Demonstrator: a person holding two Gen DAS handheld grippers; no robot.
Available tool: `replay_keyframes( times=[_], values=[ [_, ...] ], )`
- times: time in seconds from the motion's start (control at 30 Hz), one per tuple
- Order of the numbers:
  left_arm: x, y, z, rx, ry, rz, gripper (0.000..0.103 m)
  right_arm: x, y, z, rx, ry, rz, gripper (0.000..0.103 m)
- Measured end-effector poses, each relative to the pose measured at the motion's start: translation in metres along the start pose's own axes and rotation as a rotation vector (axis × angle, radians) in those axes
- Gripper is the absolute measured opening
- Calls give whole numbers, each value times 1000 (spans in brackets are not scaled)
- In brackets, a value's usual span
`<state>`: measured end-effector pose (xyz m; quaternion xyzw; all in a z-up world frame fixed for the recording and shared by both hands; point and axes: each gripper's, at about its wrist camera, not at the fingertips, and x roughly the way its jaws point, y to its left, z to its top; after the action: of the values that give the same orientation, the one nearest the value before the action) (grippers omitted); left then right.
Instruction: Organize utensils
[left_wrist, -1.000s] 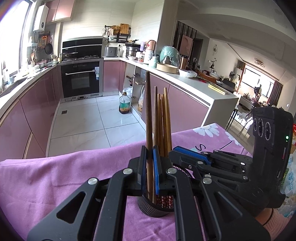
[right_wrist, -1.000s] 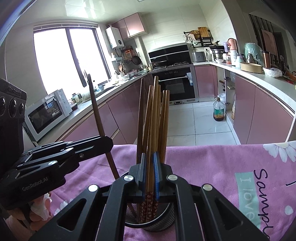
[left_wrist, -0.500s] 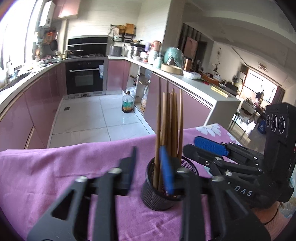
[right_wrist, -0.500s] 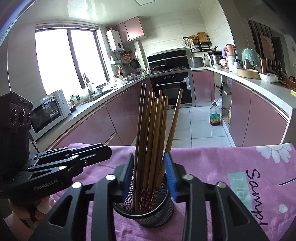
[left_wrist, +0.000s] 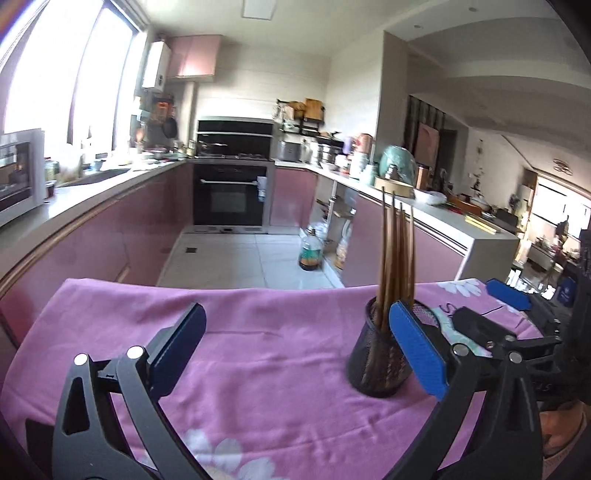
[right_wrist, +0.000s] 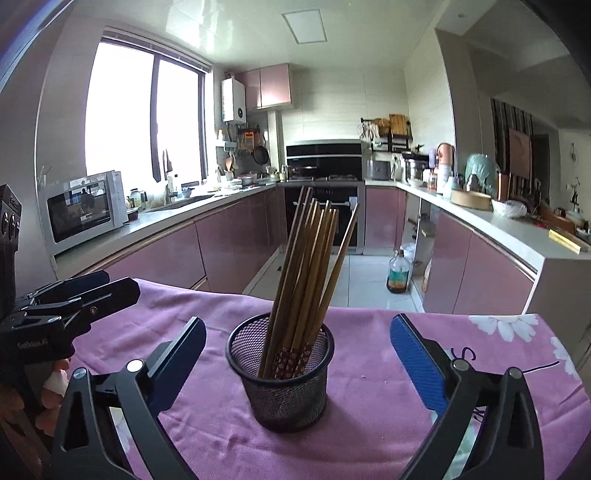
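A black mesh cup (right_wrist: 282, 380) stands on the pink cloth (right_wrist: 369, 369) and holds several brown chopsticks (right_wrist: 308, 266), upright and leaning right. My right gripper (right_wrist: 297, 354) is open and empty, its jaws wide on either side of the cup and a little behind it. My left gripper (left_wrist: 295, 339) is open and empty, left of the cup (left_wrist: 382, 354); the chopsticks (left_wrist: 395, 258) rise past its right finger (left_wrist: 417, 347). The left gripper also shows at the left in the right wrist view (right_wrist: 74, 295), and the right gripper at the right in the left wrist view (left_wrist: 498, 310).
The pink cloth (left_wrist: 258, 332) covers the table, whose far edge drops to the kitchen floor. Pink cabinets, a microwave (right_wrist: 83, 210), an oven (left_wrist: 229, 195) and a bottle on the floor (right_wrist: 398, 273) lie beyond.
Both grippers let go of the chopsticks, which now stand in the cup. Both opened wide and drew back; the left one also swung to the left.
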<state>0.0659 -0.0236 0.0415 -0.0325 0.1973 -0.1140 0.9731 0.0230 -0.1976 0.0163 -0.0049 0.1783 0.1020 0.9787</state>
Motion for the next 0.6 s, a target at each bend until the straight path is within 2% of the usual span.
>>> replay_keyframes(
  times=[0.2,0.3,0.6],
  values=[
    [-30,4,-19,3,-57,81,98,-20,15,-10,-26,-52,-53,96],
    [-45,6,-26,-1,-86,111,98,-26,18,-15,-8,-63,-45,96],
    [-74,18,-43,-46,-126,136,98,-43,29,-20,-36,-125,-81,96]
  ],
)
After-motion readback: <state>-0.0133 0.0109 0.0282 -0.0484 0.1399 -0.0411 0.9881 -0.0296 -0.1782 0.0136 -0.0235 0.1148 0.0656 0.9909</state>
